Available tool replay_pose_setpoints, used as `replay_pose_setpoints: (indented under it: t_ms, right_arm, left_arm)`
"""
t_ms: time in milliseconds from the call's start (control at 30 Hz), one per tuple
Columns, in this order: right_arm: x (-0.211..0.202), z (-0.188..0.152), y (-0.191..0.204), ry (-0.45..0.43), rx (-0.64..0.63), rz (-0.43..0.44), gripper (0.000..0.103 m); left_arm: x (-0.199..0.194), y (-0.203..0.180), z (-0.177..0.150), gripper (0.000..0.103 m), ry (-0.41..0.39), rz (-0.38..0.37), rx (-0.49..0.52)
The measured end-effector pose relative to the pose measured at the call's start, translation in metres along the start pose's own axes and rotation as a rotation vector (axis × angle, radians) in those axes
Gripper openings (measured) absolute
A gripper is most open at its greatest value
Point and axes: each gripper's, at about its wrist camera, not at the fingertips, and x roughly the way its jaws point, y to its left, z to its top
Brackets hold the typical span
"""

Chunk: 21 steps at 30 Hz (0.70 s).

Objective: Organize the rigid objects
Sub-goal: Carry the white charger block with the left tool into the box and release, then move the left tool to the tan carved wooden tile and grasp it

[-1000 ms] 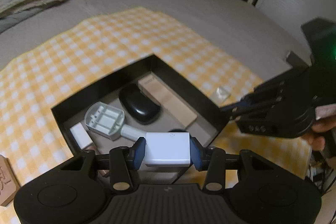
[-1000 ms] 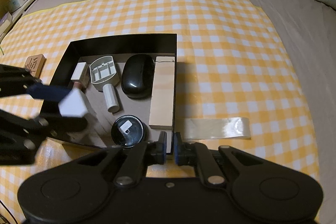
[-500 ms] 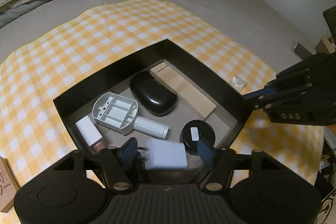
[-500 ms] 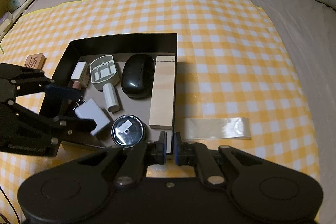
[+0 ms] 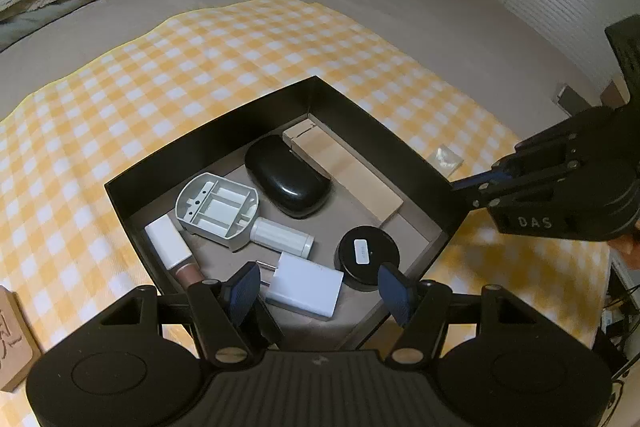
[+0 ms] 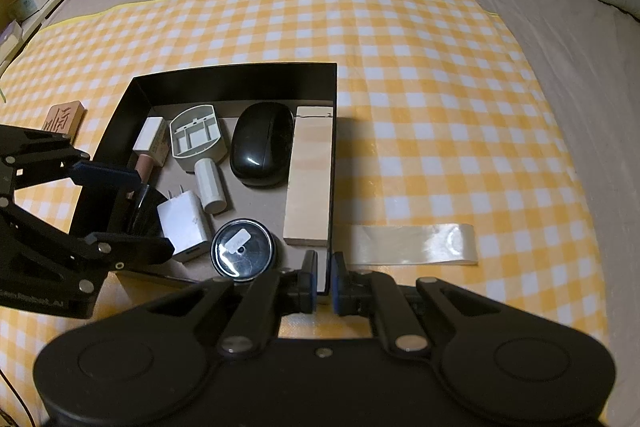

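Observation:
A black box (image 5: 400, 151) sits on the yellow checked cloth. In it lie a white charger (image 5: 304, 285), a round black tin (image 5: 366, 254), a black mouse (image 5: 288, 181), a wooden block (image 5: 344, 171), a grey plastic part (image 5: 218, 207) and a lip gloss tube (image 5: 170, 247). My left gripper (image 5: 320, 287) is open just above the charger, which lies free on the box floor (image 6: 184, 223). My right gripper (image 6: 324, 277) is shut on the box's near right corner wall (image 6: 332, 163).
A strip of clear tape (image 6: 412, 245) lies on the cloth right of the box. A carved wooden tile (image 6: 64, 117) lies left of it. The cloth covers a grey bed with pillows at the back and shelves at the sides.
My left gripper opened and let the white charger go; it now lies in the box beside the round tin. The left gripper has drawn back a little. The right gripper kept its hold.

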Motion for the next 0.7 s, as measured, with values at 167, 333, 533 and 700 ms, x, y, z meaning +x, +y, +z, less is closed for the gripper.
replay_pose_setpoints:
  t_ms: [167,333,533,700]
  right_arm:
    - [0.000,0.000,0.000,0.000,0.001,0.002,0.007]
    - [0.001,0.000,0.000,0.002,-0.002,-0.002,0.007]
    - [0.004,0.000,-0.001,0.005,0.007,-0.003,0.005]
    - [0.003,0.001,0.001,0.002,-0.002,-0.018,0.003]
  left_arm:
    - [-0.005,-0.003,0.000,0.071,-0.003,-0.001,-0.001]
    - [-0.016,-0.007,0.000,0.083,-0.027,-0.001,-0.006]
    - [-0.032,-0.013,0.000,0.101,-0.066,0.030,-0.003]
    - [-0.044,-0.010,-0.002,0.103,-0.099,0.077,-0.011]
